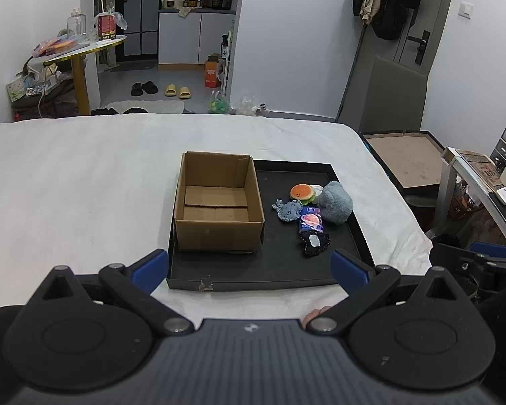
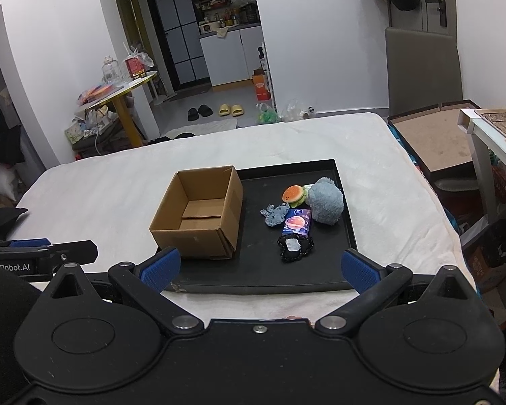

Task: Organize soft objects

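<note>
i have both tools hanging back at the near edge of the shallow black tray (image 1: 270, 283), nothing in either. my left gripper (image 1: 249, 270) has its blue pads spread wide, and my right gripper (image 2: 261, 268) is just as wide open.

the soft things sit in a tight cluster on the right half of the tray: a round grey-blue plush ball (image 2: 325, 200), an orange burger-shaped squishy toy (image 2: 292, 194) touching it, a small flat grey fabric creature (image 2: 275, 214), a purple packet with a pink planet print (image 2: 297, 222), and a black crocheted pouch with a pale patch (image 2: 295, 248) nearest me. the open brown cardboard box (image 2: 199, 216) stands empty on the left half.

my worry is the crowding. closing on the packet could drag the pouch or the fabric creature along, since they overlap. the plush ball may squash and slip from the pads. the box looks light, so a knock on its wall could shove it across the tray.
</note>
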Demonstrator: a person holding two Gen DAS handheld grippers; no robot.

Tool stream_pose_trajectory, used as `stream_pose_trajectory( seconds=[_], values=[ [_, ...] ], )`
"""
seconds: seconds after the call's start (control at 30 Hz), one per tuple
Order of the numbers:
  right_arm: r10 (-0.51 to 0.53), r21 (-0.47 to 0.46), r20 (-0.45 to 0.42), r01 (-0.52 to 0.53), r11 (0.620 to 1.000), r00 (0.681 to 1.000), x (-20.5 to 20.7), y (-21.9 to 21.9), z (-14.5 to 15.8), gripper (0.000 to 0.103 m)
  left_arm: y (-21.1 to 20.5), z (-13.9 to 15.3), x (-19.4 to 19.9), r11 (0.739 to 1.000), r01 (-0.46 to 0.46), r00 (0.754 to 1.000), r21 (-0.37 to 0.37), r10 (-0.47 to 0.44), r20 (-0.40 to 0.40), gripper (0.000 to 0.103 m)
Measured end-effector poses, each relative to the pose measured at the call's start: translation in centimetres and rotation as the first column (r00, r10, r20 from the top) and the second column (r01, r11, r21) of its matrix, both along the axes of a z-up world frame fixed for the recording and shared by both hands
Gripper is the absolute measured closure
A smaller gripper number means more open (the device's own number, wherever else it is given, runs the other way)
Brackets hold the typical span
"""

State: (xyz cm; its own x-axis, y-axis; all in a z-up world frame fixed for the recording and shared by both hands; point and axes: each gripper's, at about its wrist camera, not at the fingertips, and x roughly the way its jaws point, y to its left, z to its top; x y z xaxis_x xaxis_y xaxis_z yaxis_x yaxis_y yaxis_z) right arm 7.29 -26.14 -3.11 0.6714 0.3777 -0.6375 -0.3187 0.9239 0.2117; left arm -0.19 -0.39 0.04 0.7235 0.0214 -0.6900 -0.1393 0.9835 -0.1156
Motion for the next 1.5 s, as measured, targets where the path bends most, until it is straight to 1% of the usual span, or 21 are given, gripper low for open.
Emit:
stream_pose_trajectory(
  seconds=[0.27,0.87,1.1,1.2,1.33,1.4,1.5],
  values=[
    [0.012,-0.011,0.006,-0.012,1.0,1.0,0.0,0.0,0.1,0.0,0.0,0.2,0.0,1.0,0.006,1.0,0.014,-0.005,-0.004,0.001],
    [0.013,-0.02,0.006,-0.012,1.0,1.0,-0.2,0.3,0.1,0.0,0.1,0.0,0.0,1.0,0.002,1.0,0.009,-0.002,-0.003,0.001],
    [0.014,-0.017,0.004,-0.014,1.0,1.0,-0.2,0.3,0.0,0.0,0.0,0.0,0.1,1.0,0.021,1.0,0.004,-0.021,0.0,0.001],
    [0.026,-0.008,0.004,-0.026,1.0,1.0,-0.2,0.2,-0.1,0.0,0.1,0.0,0.2,1.0,0.027,1.0,0.005,-0.027,0.013,0.001],
    [0.061,0.009,0.01,-0.061,0.998,0.998,0.1,0.0,-0.3,0.0,0.3,-0.6,1.0,1.0,0.025,0.999,0.0,-0.025,-0.02,0.001],
    [0.076,0.019,0.009,-0.076,0.997,0.997,0.4,0.0,-0.3,0.0,0.5,-0.8,1.3,1.0,0.019,1.0,0.005,-0.019,-0.022,0.001],
    [0.076,0.0,0.02,-0.076,0.997,0.997,0.9,0.1,-0.4,0.0,0.9,-0.9,2.0,1.0,0.012,1.0,0.013,-0.012,-0.019,0.001]
  ],
)
